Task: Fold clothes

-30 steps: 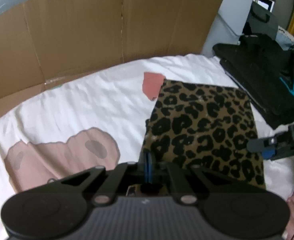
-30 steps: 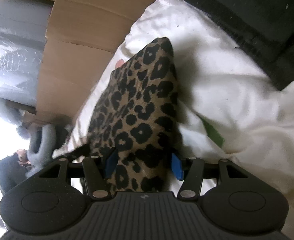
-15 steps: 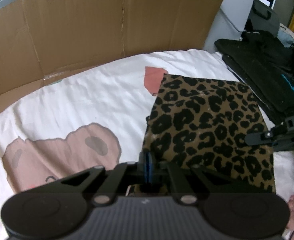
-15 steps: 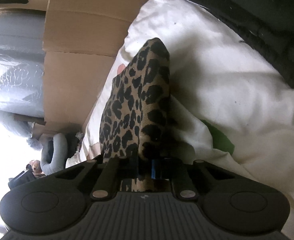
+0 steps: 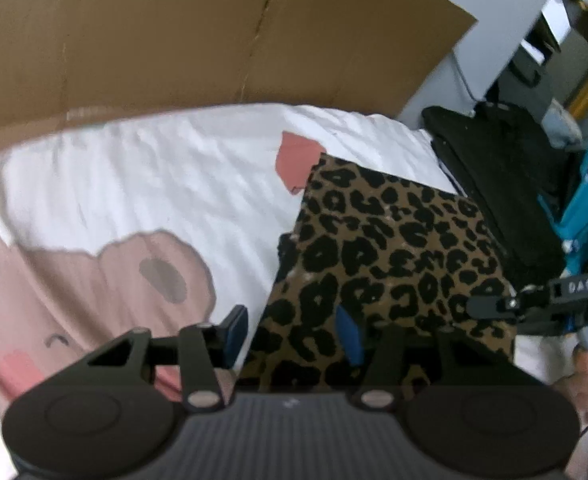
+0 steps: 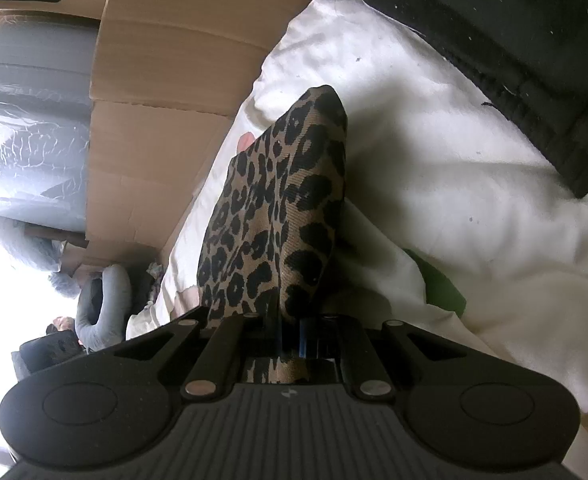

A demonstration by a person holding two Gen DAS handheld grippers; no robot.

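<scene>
folding almost done — your left gripper (image 5: 292, 332) is open, right gripper (image 6: 290, 330) pinches the leopard cloth (image 5: 389, 256); lay it flat, then release.

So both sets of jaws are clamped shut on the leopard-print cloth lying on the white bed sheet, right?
Not quite: only the right gripper is clamped on the leopard-print cloth. The left wrist view shows the left gripper with its jaws open astride the cloth's edge, on the white bed sheet.

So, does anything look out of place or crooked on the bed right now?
Nothing looks spilled or damaged. The leopard-print garment lies as a neat folded rectangle on the white sheet. Only one thing stands out: the right gripper is shut on its edge, while the left gripper is open.
</scene>
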